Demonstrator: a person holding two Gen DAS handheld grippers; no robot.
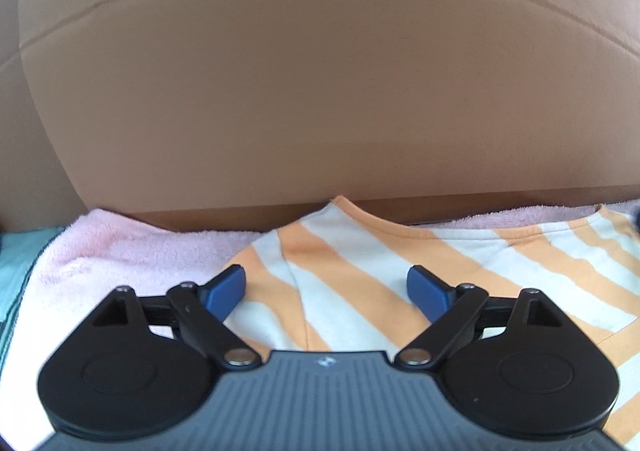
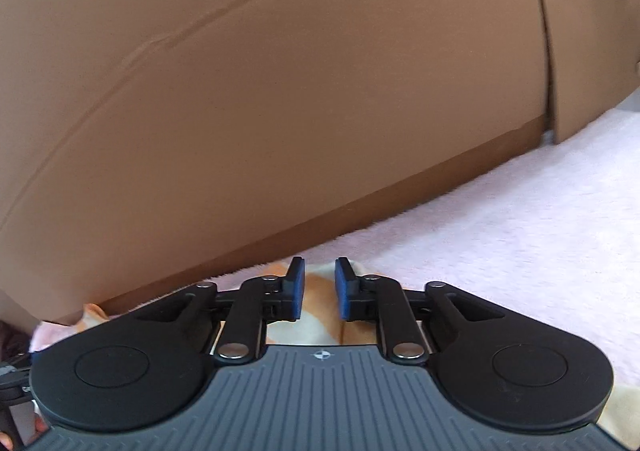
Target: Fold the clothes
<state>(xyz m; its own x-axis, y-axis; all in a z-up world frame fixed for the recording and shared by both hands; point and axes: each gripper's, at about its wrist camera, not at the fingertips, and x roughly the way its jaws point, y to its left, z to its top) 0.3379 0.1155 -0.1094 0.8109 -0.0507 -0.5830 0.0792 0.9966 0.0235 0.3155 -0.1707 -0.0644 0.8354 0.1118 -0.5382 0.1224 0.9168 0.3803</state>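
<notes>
An orange-and-white striped shirt [image 1: 360, 271] lies flat on a pink fleece blanket [image 1: 120, 251], its curved neckline toward the tan padded backrest. My left gripper [image 1: 326, 281] hovers low over the shirt's shoulder area, jaws wide open, blue pads apart with nothing between them. In the right wrist view my right gripper [image 2: 320, 275] sits low over an edge of the same shirt [image 2: 320, 311], where it meets the blanket [image 2: 500, 231]. Its pads stand a narrow gap apart, striped fabric showing in the gap. Whether the cloth touches either pad is unclear.
A tan upholstered backrest [image 1: 320, 91] rises right behind the shirt and fills the upper part of both views [image 2: 280, 91]. A teal sheet [image 1: 16, 263] shows at the far left edge. The pink blanket stretches away to the right of my right gripper.
</notes>
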